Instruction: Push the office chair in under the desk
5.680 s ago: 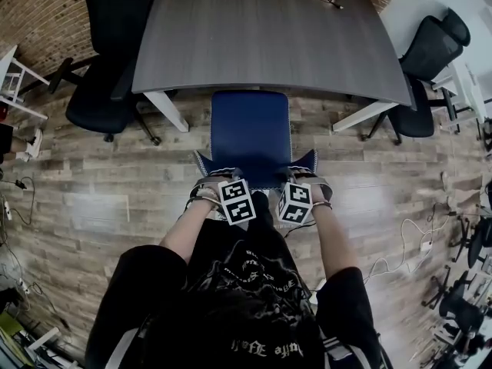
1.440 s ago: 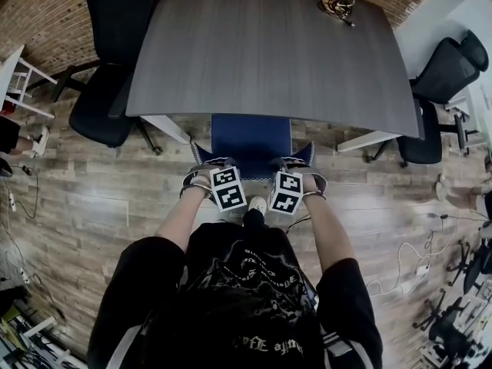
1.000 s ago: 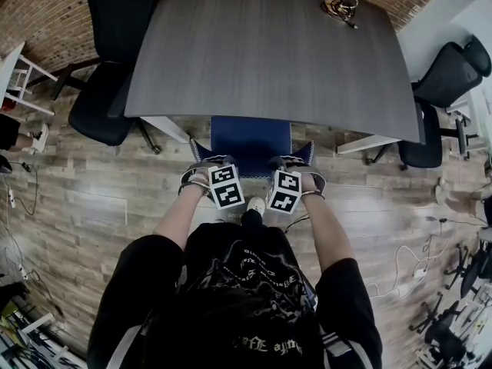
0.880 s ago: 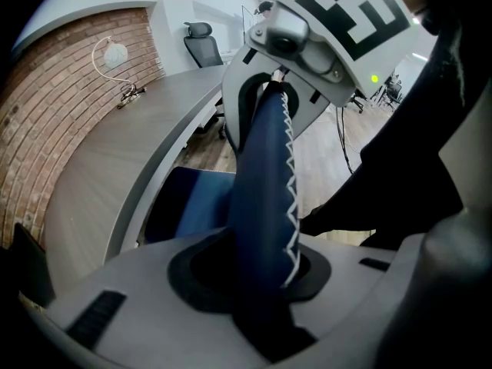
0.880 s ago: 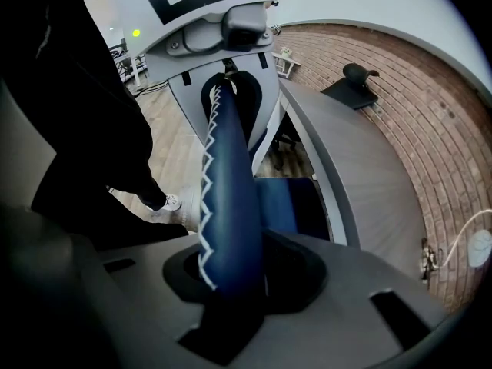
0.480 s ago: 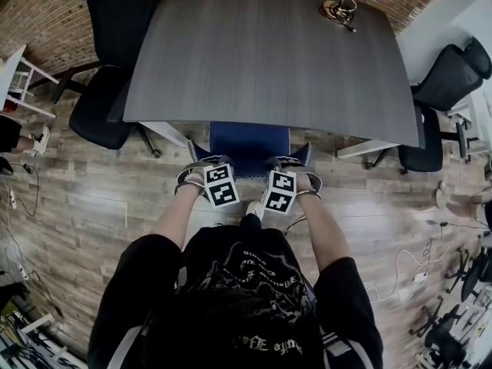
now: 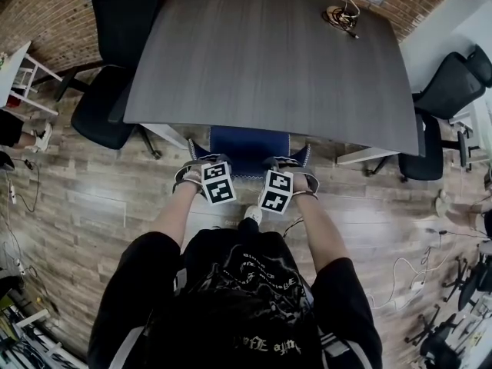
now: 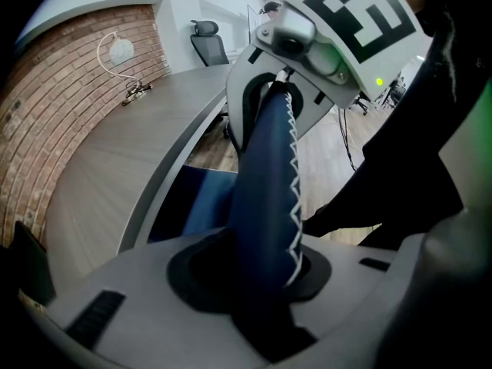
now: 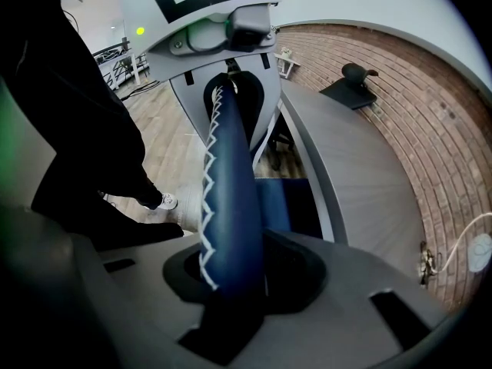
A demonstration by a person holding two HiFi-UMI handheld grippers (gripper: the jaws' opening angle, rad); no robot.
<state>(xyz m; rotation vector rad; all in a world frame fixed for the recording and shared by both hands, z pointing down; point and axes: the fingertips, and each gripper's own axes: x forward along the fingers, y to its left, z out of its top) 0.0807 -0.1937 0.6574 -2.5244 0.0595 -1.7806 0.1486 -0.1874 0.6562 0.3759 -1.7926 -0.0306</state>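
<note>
Both my grippers clamp the top edge of the blue chair (image 7: pixel 249 142) back, side by side. The left gripper (image 7: pixel 204 169) pinches the left part of that edge and the right gripper (image 7: pixel 284 167) the right part, both pointing steeply down. In the left gripper view the padded edge with white zigzag stitching runs straight through my jaws, pressed on both sides, and reaches the other gripper further along. The right gripper view shows the same: jaws closed on the stitched edge, nothing else between them. The chair sits at the near side of the desk (image 7: pixel 261 52), centred between its white legs. Its seat is mostly under the grey top, and only a short blue strip shows between the desk edge and my grippers. My shoe (image 7: pixel 251 214) is on the wood floor (image 7: pixel 92 198) just behind the chair. One black chair (image 7: pixel 104 102) stands at the desk's left end, another (image 7: pixel 442 91) off to the right. A small coiled thing (image 7: pixel 340 15) lies at the desk's far right corner, too small to identify.
</note>
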